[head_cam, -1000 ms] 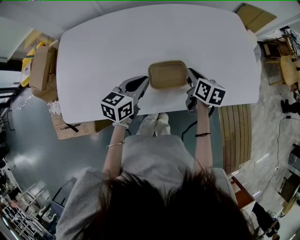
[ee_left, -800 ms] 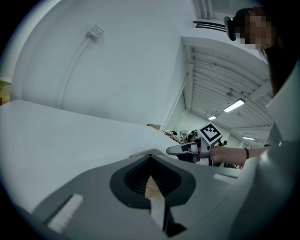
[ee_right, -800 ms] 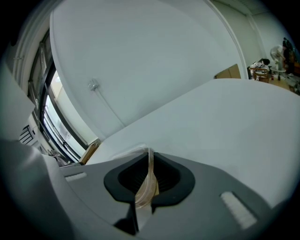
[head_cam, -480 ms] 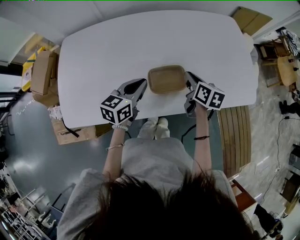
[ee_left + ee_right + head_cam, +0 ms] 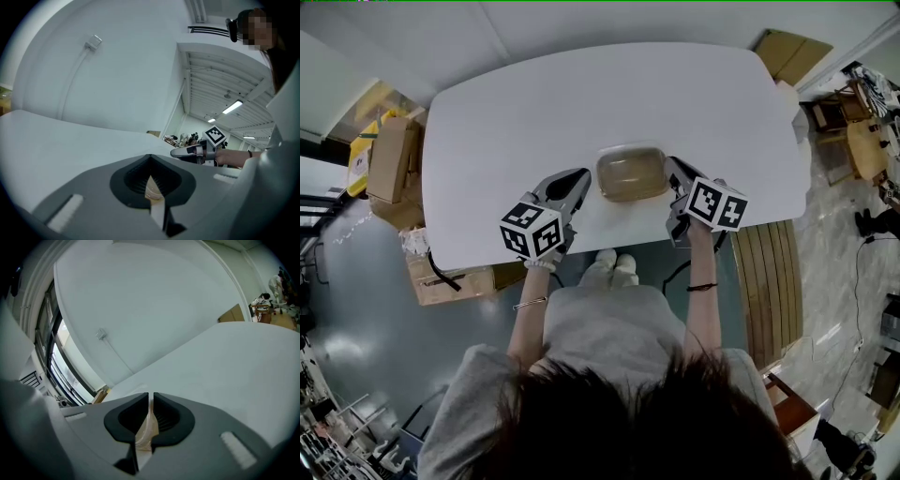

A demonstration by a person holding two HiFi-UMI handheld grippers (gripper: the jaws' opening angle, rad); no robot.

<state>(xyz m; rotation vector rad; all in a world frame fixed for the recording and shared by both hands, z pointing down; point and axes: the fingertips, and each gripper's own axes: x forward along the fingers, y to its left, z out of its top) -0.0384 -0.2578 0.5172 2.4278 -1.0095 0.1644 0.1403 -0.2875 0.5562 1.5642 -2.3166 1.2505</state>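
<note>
A shallow tan rectangular container (image 5: 631, 172) with a clear rim is held between my two grippers over the near part of the white table (image 5: 506, 112). My left gripper (image 5: 584, 178) is shut on its left edge, seen as a thin tan and clear lip (image 5: 153, 186) between the jaws. On the opposite edge my right gripper (image 5: 671, 171) is shut on a thin clear lip (image 5: 149, 423). The right gripper (image 5: 180, 152) also shows across the container in the left gripper view. I cannot tell whether the container touches the table.
Cardboard boxes (image 5: 386, 150) stand on the floor left of the table, and a flat cardboard piece (image 5: 792, 52) lies at the far right corner. A slatted wooden panel (image 5: 769, 272) lies to the right of the person. The table's near edge (image 5: 619, 246) is just behind the grippers.
The container and both grippers look smaller and sit lower in the head view, still between the shut jaws. The grip has not changed.
</note>
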